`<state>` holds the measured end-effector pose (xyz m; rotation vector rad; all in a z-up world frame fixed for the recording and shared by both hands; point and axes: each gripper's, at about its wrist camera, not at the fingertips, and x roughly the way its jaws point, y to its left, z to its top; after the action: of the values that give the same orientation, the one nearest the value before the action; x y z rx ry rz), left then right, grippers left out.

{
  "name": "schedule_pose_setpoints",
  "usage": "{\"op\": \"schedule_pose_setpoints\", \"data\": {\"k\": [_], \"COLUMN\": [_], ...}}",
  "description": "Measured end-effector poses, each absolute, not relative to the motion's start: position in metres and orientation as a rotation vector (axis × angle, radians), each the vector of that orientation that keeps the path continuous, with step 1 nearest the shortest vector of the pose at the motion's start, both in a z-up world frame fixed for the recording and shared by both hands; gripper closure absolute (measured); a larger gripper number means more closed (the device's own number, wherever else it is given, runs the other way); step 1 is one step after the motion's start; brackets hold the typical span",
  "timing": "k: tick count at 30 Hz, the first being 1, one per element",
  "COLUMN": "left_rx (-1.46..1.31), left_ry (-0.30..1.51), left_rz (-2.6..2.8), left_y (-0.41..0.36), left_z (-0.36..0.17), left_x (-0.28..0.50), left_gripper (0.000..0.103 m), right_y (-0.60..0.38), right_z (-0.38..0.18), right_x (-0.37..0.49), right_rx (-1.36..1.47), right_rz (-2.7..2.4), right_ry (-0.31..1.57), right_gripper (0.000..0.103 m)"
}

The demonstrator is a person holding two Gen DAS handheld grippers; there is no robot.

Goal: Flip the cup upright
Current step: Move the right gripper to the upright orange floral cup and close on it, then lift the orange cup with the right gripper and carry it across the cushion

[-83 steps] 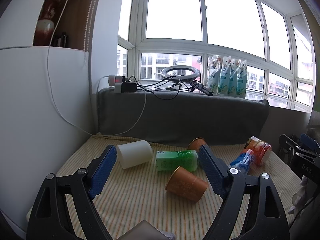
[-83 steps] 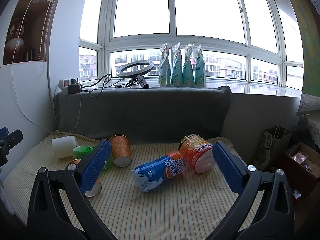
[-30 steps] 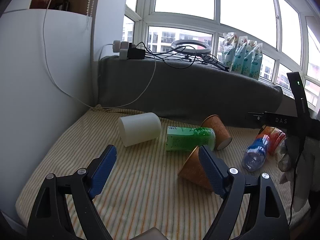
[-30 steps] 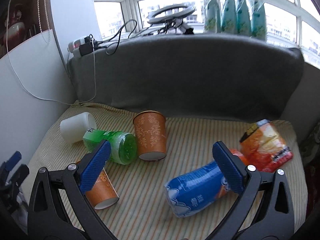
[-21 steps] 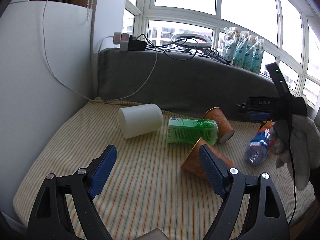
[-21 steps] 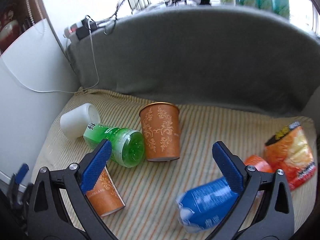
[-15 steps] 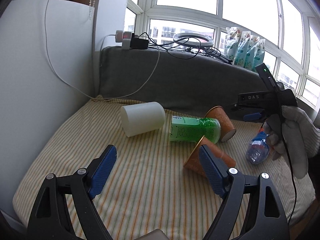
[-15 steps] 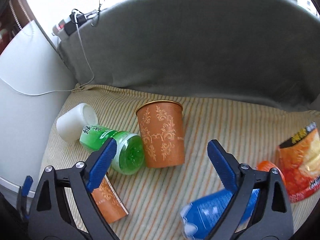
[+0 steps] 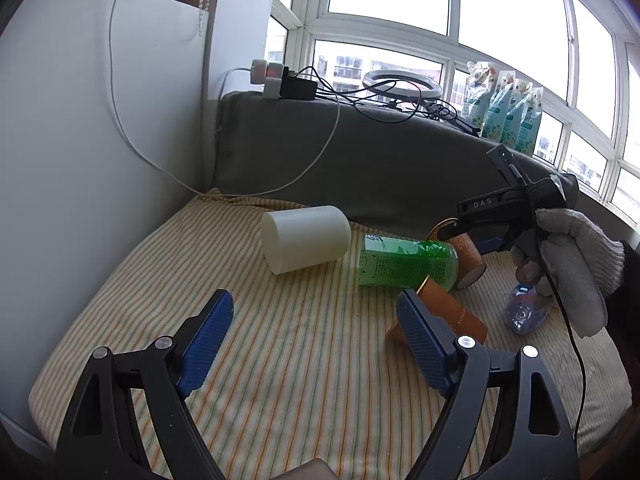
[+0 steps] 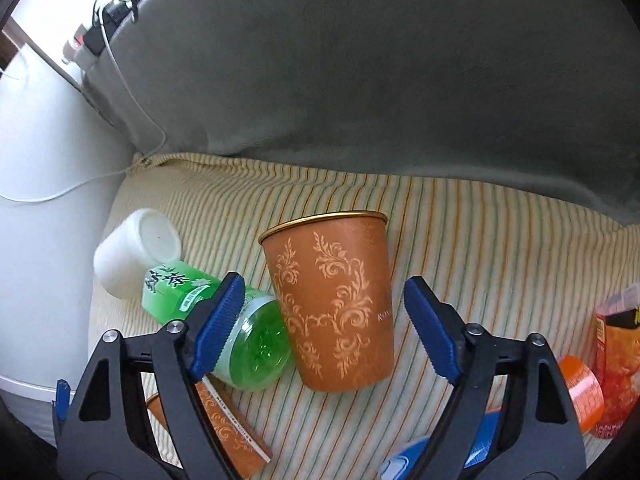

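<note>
An orange paper cup with a leaf pattern lies on its side on the striped cloth, rim pointing away from me. My right gripper is open, its jaws on either side of this cup without touching it; it also shows in the left wrist view over the same cup. A second orange cup lies on its side nearer. My left gripper is open and empty, held low over the cloth; its right pad overlaps the second cup.
A green tea bottle lies against the cups. A white cylinder lies at the left. A blue bottle, an orange jar and a snack bag lie at the right. A grey cushion backs the surface.
My right gripper has moved forward and down onto the lying orange cup, which now sits between its jaws, and these have narrowed somewhat. The left gripper has barely shifted.
</note>
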<state>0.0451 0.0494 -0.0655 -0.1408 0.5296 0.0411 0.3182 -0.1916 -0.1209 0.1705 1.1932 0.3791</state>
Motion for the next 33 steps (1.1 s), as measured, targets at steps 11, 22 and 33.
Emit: {"op": "schedule_pose_setpoints", "data": {"k": [11,22,33], "left_rx": [-0.145,-0.13,-0.106], "left_ry": [0.528,0.511,0.499], "left_rz": [0.046,0.037,0.0], "left_y": [0.052,0.045,0.027], "left_z": [-0.065,-0.058,-0.05], "left_x": [0.045,0.037,0.026], "left_gripper": [0.02,0.02,0.02], "right_y": [-0.192,-0.209,-0.239], "right_z": [-0.131,-0.098,-0.059], "right_x": [0.32,0.298,0.24], "right_rx": [0.167,0.223,0.265], "right_rz": [0.377,0.401,0.442], "right_ry": [1.205,1.113,1.026], "right_gripper": [0.034,0.034,0.034]}}
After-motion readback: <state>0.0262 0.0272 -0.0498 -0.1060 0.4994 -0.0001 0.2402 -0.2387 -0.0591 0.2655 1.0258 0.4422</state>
